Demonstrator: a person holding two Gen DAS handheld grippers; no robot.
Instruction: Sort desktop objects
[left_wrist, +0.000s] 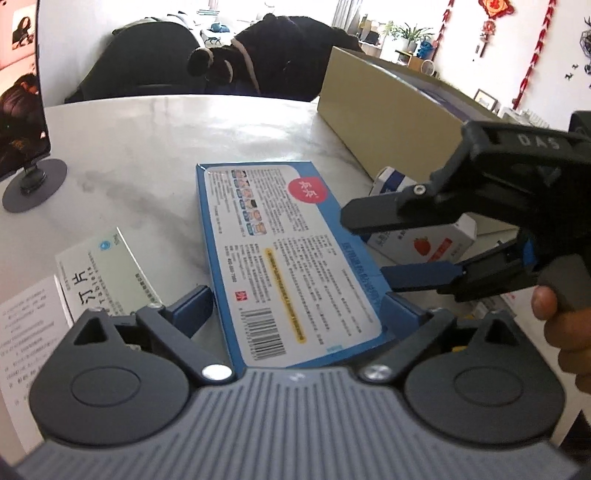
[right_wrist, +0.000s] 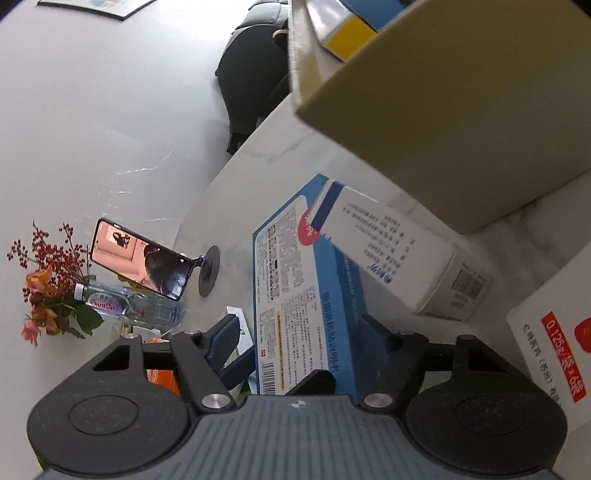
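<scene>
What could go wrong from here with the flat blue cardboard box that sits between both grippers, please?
1. The flat blue cardboard box sits between the fingers of the left gripper and the right gripper, and neither clearly clamps it, so it may slip or twist.
2. The white strawberry-printed carton lies just behind the right gripper, near the tan cardboard box, so it could get knocked.

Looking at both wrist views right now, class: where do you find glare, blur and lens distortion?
Left wrist view: windows behind blow out to white, the table edge bows from the fisheye, and the blue box print stays sharp. Right wrist view: the scene sits tilted, the cardboard box is smeared with blur, and the phone screen reads clearly.
</scene>
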